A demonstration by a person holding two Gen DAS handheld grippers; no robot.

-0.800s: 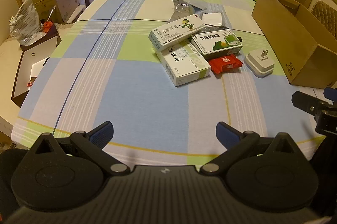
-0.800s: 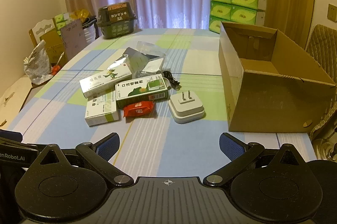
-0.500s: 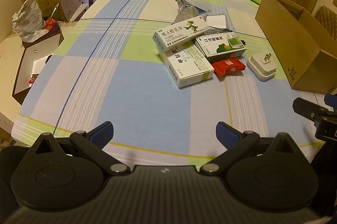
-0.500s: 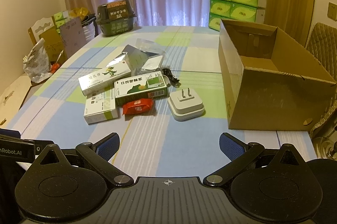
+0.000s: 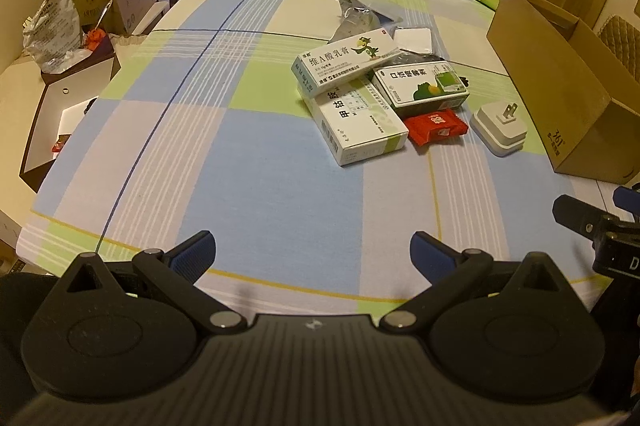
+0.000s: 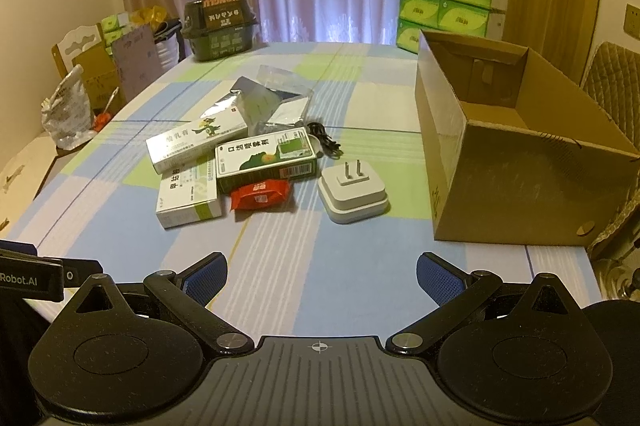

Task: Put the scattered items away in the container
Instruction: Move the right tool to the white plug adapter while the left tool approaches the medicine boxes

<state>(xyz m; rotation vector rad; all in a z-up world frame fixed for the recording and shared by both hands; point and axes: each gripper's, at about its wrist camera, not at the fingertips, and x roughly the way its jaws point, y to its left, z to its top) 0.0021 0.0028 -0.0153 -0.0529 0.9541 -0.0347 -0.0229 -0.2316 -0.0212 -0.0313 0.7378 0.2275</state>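
A pile of small items lies mid-table: a long white box with a green cartoon (image 5: pixel 346 61) (image 6: pixel 196 143), a white and green medicine box (image 5: pixel 358 123) (image 6: pixel 188 197), a green-fronted box (image 5: pixel 424 87) (image 6: pixel 266 157), a red packet (image 5: pixel 436 125) (image 6: pixel 260 195), a white plug adapter (image 5: pixel 500 129) (image 6: pixel 354 191), a silver foil bag (image 6: pixel 256 97) and a black cable (image 6: pixel 324 141). An open cardboard box (image 5: pixel 560 73) (image 6: pixel 516 153) stands to their right. My left gripper (image 5: pixel 312 252) and right gripper (image 6: pixel 322 274) are both open and empty, well short of the pile.
The checked tablecloth (image 5: pixel 200 113) reaches the near table edge. A dark green basket (image 6: pixel 218 25) sits at the far end. Green tissue packs (image 6: pixel 448 1) are stacked behind the cardboard box. Chairs, bags and cartons crowd the left side (image 5: pixel 60 21). A padded chair (image 6: pixel 612 73) stands right.
Both grippers have moved forward slightly towards the pile, which looks a little nearer and larger. Nothing on the table has shifted; both grippers stay open.
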